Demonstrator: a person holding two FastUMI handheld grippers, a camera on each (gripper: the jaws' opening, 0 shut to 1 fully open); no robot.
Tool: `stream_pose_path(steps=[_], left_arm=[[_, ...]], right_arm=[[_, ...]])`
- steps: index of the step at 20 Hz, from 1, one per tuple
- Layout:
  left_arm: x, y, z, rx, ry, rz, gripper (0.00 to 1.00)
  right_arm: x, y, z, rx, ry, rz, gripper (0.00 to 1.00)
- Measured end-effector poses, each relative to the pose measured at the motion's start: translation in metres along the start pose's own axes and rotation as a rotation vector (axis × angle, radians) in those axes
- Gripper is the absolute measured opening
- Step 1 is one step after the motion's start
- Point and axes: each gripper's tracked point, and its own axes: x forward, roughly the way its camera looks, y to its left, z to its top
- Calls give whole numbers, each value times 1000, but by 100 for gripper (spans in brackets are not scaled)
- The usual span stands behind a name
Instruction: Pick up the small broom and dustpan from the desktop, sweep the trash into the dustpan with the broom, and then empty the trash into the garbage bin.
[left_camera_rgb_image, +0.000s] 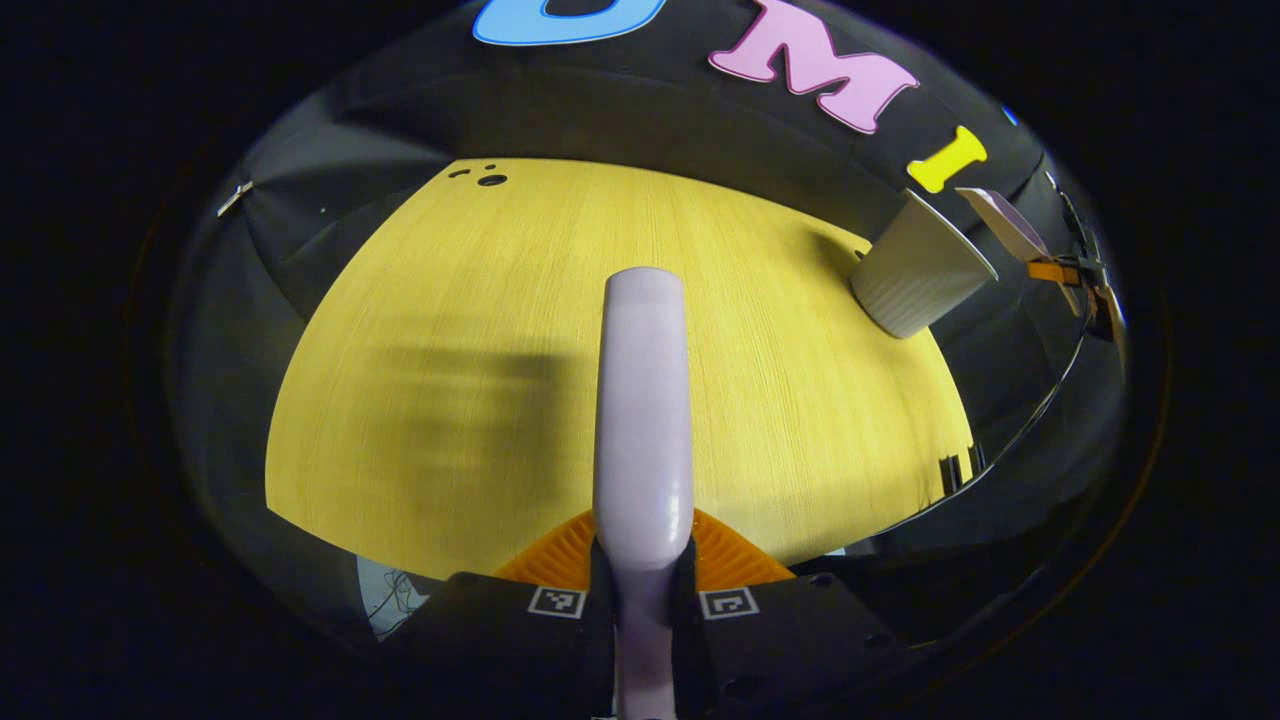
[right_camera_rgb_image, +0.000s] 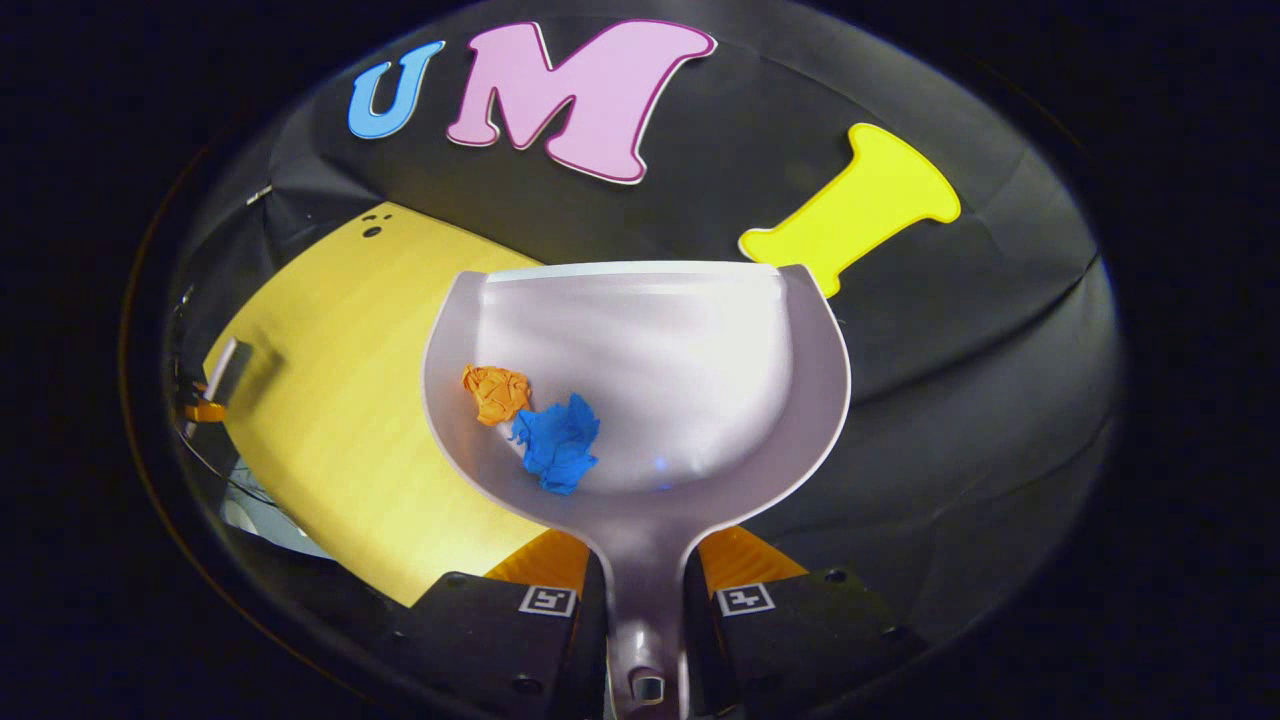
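Bench (left_camera_rgb_image: 450, 330): yellow wood-grain top, seen from above in the left gripper view; in the right gripper view it runs off to the left, below the dustpan.

Garbage bin (left_camera_rgb_image: 920, 272): pale ribbed bin, standing near the far right corner of the bench in the left gripper view, well apart from the left tongs.

Dustpan (right_camera_rgb_image: 660, 350): pale scoop, held up off the bench, mouth pointing away from the camera in the right gripper view. Its handle runs straight back into the right tongs (right_camera_rgb_image: 645, 590), which are clamped on the handle, one finger on each side. In the left gripper view the dustpan's edge (left_camera_rgb_image: 1005, 225) shows at far right, just beyond the bin, with the other gripper behind it.

Broom (left_camera_rgb_image: 645, 420): pale handle sticking straight forward from the left tongs (left_camera_rgb_image: 643, 575), out over the bench. Left tongs are clamped on it, fingers pressing both sides. Bristle end can't be seen. In the right gripper view a small bit of the broom (right_camera_rgb_image: 228, 362) shows at far left, over the bench edge.

Trash, both pieces inside the dustpan, left side of the scoop, ahead of the right tongs:
- blue paper wad (right_camera_rgb_image: 557, 443), nearer the handle
- orange paper wad (right_camera_rgb_image: 496, 392), smaller, just beside the blue one, up and to the left, touching or nearly so.
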Motion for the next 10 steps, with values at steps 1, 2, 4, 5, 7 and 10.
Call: stream_pose_path(steps=[1, 2, 4, 5, 7, 10], left_arm=[[0, 0, 6, -7, -5, 1, 27], [1, 2, 11, -12, -7, 5, 27], [2, 4, 17, -16, -3, 14, 26], [3, 5, 20, -16, 2, 20, 26], [5, 8, 24, -17, 14, 29, 26], [8, 10, 30, -20, 32, 41, 26]], right_arm=[[0, 0, 0, -17, 2, -26, 32], [-1, 0, 0, -35, 5, -43, 36], [-3, 0, 3, -78, 20, -71, 36], [-5, -2, 6, -104, 30, -79, 36], [-6, -6, 10, -176, 55, -100, 36], [-2, -13, 7, -336, 112, -147, 36]])
